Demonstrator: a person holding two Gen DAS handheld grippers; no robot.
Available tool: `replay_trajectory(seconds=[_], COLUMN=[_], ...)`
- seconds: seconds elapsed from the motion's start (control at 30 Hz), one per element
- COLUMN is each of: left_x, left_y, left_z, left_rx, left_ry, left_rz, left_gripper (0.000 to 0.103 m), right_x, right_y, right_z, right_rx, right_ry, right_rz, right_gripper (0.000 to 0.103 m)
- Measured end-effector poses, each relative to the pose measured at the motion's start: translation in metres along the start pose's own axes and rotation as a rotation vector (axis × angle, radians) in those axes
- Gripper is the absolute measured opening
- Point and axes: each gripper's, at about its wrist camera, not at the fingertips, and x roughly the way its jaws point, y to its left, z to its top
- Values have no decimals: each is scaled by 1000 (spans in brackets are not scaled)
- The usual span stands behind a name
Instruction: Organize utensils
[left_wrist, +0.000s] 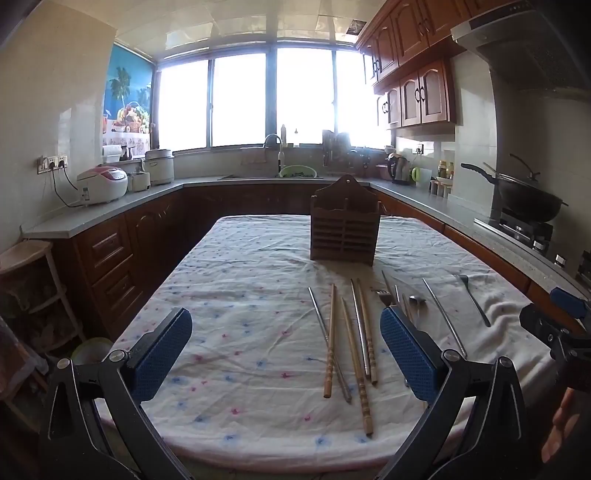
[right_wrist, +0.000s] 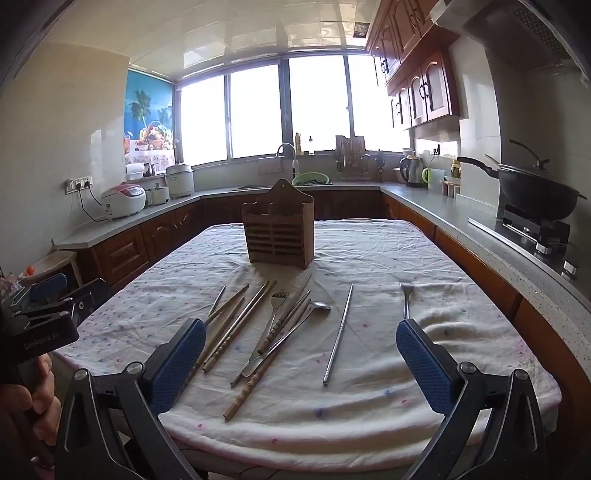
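Note:
A brown wooden utensil holder (left_wrist: 344, 221) stands upright on the cloth-covered table (left_wrist: 240, 295); it also shows in the right wrist view (right_wrist: 279, 230). Several wooden and metal chopsticks (left_wrist: 351, 336) lie loose in front of it, with a fork and spoon pile (right_wrist: 284, 325), a single metal chopstick (right_wrist: 338, 332) and a lone fork (right_wrist: 406, 299) farther right. My left gripper (left_wrist: 286, 345) is open and empty above the near chopsticks. My right gripper (right_wrist: 301, 356) is open and empty above the pile.
Kitchen counters wrap around the table, with a rice cooker (left_wrist: 101, 184) on the left, a sink (left_wrist: 280, 173) at the back and a wok on the stove (right_wrist: 532, 199) on the right. A wooden shelf (left_wrist: 29, 280) stands at the left.

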Motion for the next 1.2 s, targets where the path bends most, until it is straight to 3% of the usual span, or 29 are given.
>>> replay_trajectory(seconds=[1.2], left_x=[-2], left_y=[4], left_z=[0], left_rx=[-23], left_ry=[-10], left_rz=[3], left_gripper=[103], right_x=[-1], right_y=[1], right_z=[-1], right_rx=[0], right_ry=[-16], right_rz=[10], right_gripper=[103])
